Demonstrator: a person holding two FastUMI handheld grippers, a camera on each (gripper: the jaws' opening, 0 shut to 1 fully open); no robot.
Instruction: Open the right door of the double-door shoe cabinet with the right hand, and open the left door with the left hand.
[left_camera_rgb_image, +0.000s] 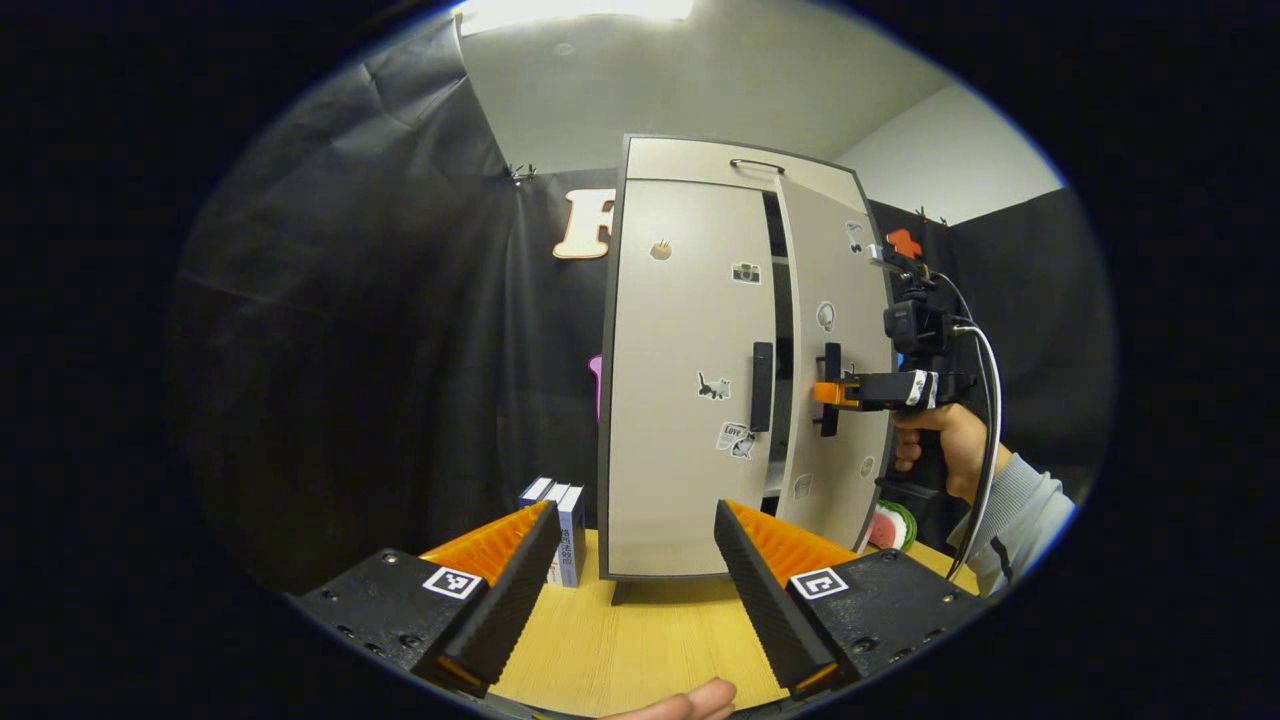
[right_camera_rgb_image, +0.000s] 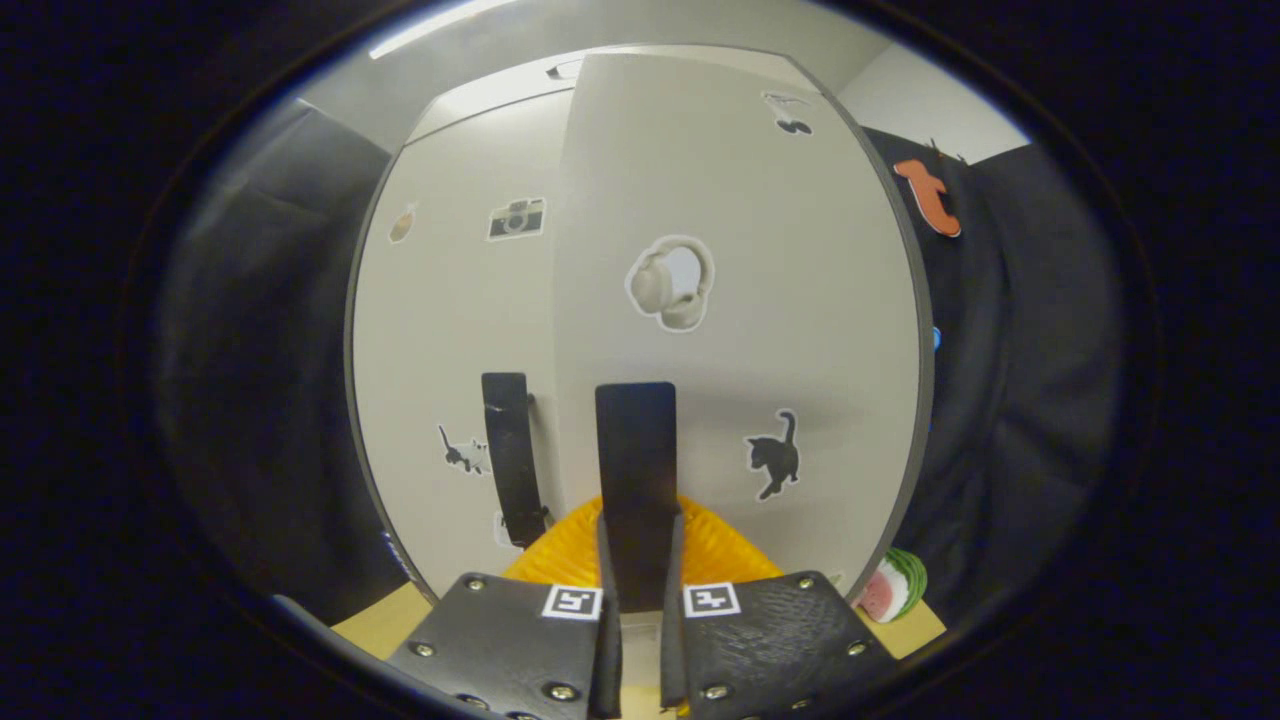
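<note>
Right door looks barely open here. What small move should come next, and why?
Probably keep pulling the right door outward: the right gripper is shut on its handle, and only a narrow gap shows beside the closed left door. The left gripper waits open, well short of the cabinet.

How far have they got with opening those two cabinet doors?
Partly there. The right door already stands ajar, with a dark gap beside the left door. In hand: the right gripper has its jaws closed on the right door's handle, pulling it. Left to do: the left gripper hangs open, back from the cabinet, and the left door's handle is untouched.
</note>
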